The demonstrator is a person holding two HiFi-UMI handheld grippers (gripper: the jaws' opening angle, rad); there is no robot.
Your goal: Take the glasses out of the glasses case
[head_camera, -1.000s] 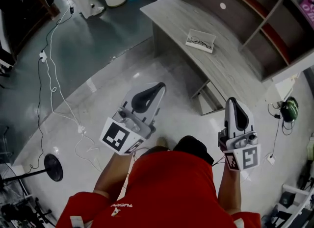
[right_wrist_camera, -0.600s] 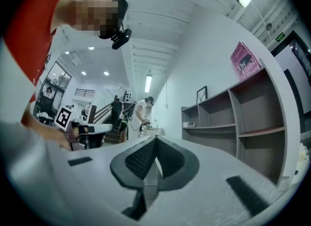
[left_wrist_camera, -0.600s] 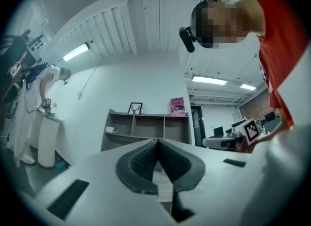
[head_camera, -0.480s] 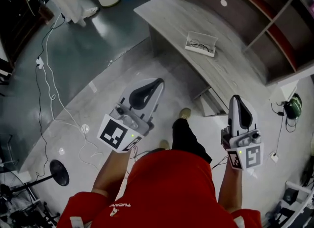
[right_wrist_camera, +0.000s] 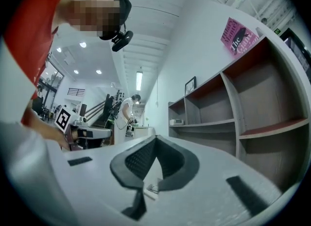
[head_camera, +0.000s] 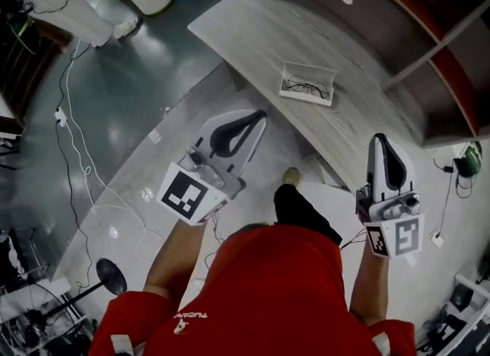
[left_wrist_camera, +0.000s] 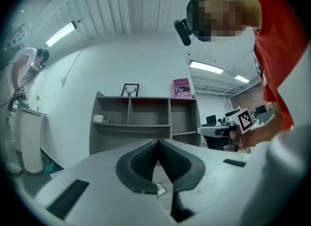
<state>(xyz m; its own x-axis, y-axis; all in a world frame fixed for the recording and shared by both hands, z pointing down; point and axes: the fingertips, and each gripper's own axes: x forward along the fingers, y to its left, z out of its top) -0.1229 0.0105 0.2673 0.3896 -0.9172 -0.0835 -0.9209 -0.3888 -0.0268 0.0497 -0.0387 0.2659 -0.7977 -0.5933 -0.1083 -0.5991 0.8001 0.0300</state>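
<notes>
Status: task not started.

The glasses case (head_camera: 310, 70) sits on the grey tabletop (head_camera: 245, 29), already open, white inside. The glasses (head_camera: 305, 86) lie flat in it, untouched, with nothing near them.

Left gripper (head_camera: 257, 119): jaws pressed together, nothing between them. The left gripper view shows the same, with the left gripper (left_wrist_camera: 158, 143) pads meeting along the whole line. Right gripper (head_camera: 380, 142): jaws also together and empty, and the right gripper view agrees, with the right gripper (right_wrist_camera: 155, 138) pads shut tight. Both point roughly level toward the tabletop. They are held out in front of the person's red shirt (head_camera: 268, 293), above the floor (head_camera: 115, 94).

Position: both grippers are well apart from the case, on the near side of the tabletop. The case lies ahead, roughly between the two lines of aim. The shelf unit (head_camera: 429, 33) stands behind it.

The right gripper view shows a small white shape (right_wrist_camera: 151, 189) through the gap under the pads. It is probably the case, but too small to say for sure.

Done: the case is open, so no lid work looks needed.

Left to do:
- Get up to the tabletop.
- Spread one pair of jaws.
- Pinch the glasses by the frame or an arm.
- Lift them clear of the case.

The second gripper will likely have to pin the case down. It looks light and could ride up with the glasses. The frame is thin wire, so the pinch needs careful placing.
</notes>
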